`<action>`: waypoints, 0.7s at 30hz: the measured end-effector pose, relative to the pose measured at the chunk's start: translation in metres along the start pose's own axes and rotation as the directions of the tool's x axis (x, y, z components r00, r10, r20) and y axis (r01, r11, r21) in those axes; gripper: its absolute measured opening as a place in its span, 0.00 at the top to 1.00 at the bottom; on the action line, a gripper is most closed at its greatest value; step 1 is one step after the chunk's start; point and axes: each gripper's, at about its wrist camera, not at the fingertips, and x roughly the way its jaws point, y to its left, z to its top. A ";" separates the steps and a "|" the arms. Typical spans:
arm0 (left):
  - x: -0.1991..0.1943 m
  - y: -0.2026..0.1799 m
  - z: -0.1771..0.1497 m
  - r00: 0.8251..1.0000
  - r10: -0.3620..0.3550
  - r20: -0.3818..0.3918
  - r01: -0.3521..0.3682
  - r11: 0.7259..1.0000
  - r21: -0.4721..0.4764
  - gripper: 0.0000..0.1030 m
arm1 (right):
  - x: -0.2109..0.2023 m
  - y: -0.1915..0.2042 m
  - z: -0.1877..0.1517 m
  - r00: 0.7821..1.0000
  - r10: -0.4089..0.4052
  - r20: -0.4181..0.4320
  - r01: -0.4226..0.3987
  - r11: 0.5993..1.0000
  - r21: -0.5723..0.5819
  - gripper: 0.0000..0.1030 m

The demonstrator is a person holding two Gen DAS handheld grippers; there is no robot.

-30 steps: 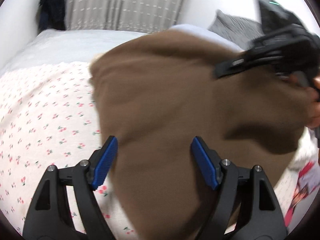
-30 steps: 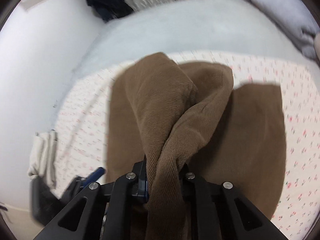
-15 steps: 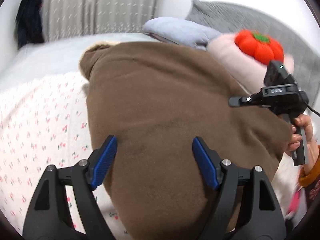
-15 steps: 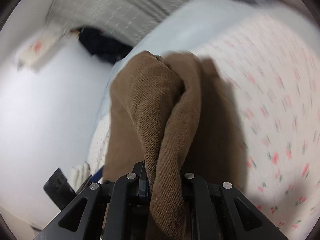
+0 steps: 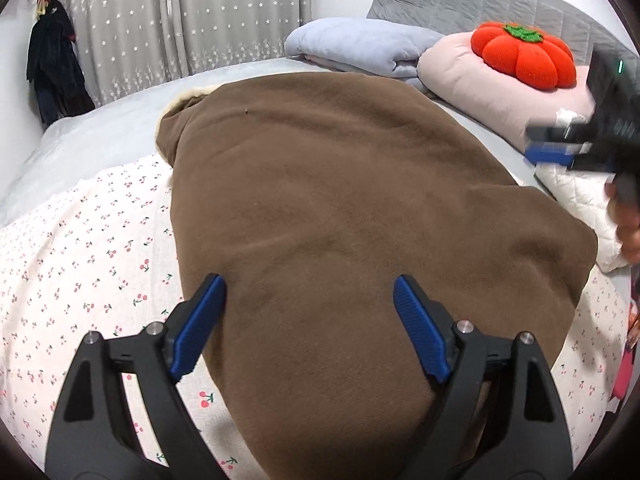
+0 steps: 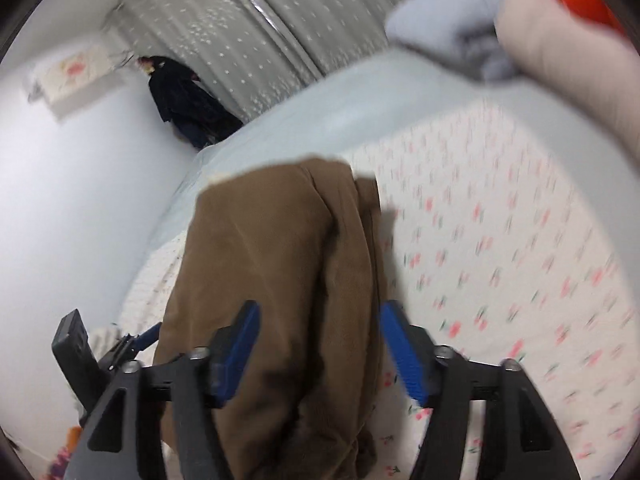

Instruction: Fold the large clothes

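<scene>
Left tongs: jaws apart at the bottom of the left wrist view, just been opening a little further, brown garment under them, pads not pressing on it. Nothing held.

Right tongs: jaws have just been opening, blue pads stand clear of the brown garment either side of a bunched fold that runs between them. Released, not gripping. Also seen blurred at the right edge of the left view, with a hand below it.

Garment lies on the floral sheet of the bed, filling the centre of the left view; a pale lining shows at its far upper-left corner. Looks like one fold just laid over: broad flat brown panel, doubled ridge in the right view. My read: early to mid task. Left to do: flatten that ridge, fold again to a compact stack.

Far: grey-blue folded blanket, pink pillow with red pumpkin cushion, star curtain, dark clothes hanging upper left.

Hard to tell: near hem is hidden behind the left tongs; sleeves and layer count not visible; right view is motion-blurred, so the garment's edge by the wall is unclear.
</scene>
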 end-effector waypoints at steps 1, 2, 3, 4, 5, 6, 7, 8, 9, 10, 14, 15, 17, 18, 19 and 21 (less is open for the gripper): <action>0.000 0.000 0.001 1.000 0.003 -0.005 -0.003 1.000 0.000 0.17 | -0.001 0.009 0.006 1.000 0.001 -0.004 -0.001 0.999 -0.038 0.26; 0.002 0.001 0.002 1.000 0.001 -0.009 -0.001 1.000 -0.003 0.17 | 0.003 0.017 0.009 1.000 -0.005 -0.012 0.004 0.998 -0.065 0.26; 0.002 0.003 0.004 1.000 -0.002 -0.014 0.002 1.000 -0.008 0.16 | 0.007 0.020 0.010 1.000 -0.016 -0.023 0.014 0.996 -0.086 0.25; 0.002 0.006 0.006 1.000 -0.003 -0.023 0.003 1.000 -0.019 0.15 | 0.016 0.023 0.009 0.999 -0.036 -0.039 0.032 0.994 -0.100 0.25; 0.001 0.008 0.007 1.000 0.002 -0.030 -0.003 0.999 -0.033 0.15 | 0.026 0.025 0.009 0.997 -0.059 -0.057 0.052 0.993 -0.105 0.24; 0.001 0.010 0.008 0.999 0.010 -0.040 -0.012 0.999 -0.052 0.15 | 0.034 0.024 0.008 0.994 -0.074 -0.075 0.066 0.993 -0.099 0.23; 0.001 0.017 0.007 0.998 0.001 -0.059 -0.006 0.996 -0.091 0.14 | 0.046 0.017 0.004 0.991 -0.091 -0.103 0.082 0.993 -0.087 0.21; 0.002 0.023 0.007 0.997 -0.017 -0.071 0.008 0.993 -0.121 0.13 | 0.055 0.007 -0.004 0.985 -0.111 -0.135 0.103 0.993 -0.065 0.21; 0.003 0.030 0.006 0.996 -0.039 -0.083 0.025 0.987 -0.157 0.12 | 0.061 -0.004 -0.010 0.980 -0.122 -0.160 0.117 0.992 -0.041 0.21; 0.007 0.041 0.005 0.992 -0.073 -0.102 0.050 0.976 -0.211 0.10 | 0.070 -0.017 -0.018 0.973 -0.115 -0.199 0.118 0.993 0.005 0.19; 0.025 0.080 -0.008 0.961 -0.253 -0.109 0.179 0.873 -0.453 0.09 | 0.096 -0.068 -0.040 0.946 0.157 -0.285 -0.074 0.957 0.279 0.16; 0.031 0.089 -0.013 0.946 -0.310 -0.099 0.216 0.827 -0.519 0.09 | 0.102 -0.080 -0.046 0.930 0.231 -0.286 -0.122 0.928 0.351 0.16; 0.051 0.106 -0.029 0.889 -0.451 -0.074 0.299 0.696 -0.653 0.09 | 0.115 -0.101 -0.057 0.885 0.378 -0.271 -0.216 0.850 0.481 0.25; 0.061 0.112 -0.040 0.857 -0.513 -0.052 0.330 0.623 -0.710 0.09 | 0.118 -0.105 -0.061 0.870 0.420 -0.257 -0.250 0.827 0.504 0.30; 0.067 0.113 -0.048 0.836 -0.549 -0.030 0.350 0.574 -0.740 0.10 | 0.120 -0.107 -0.064 0.861 0.444 -0.247 -0.275 0.817 0.507 0.36; 0.074 0.115 -0.061 0.799 -0.601 0.017 0.387 0.492 -0.780 0.21 | 0.120 -0.106 -0.069 0.855 0.462 -0.234 -0.302 0.813 0.498 0.44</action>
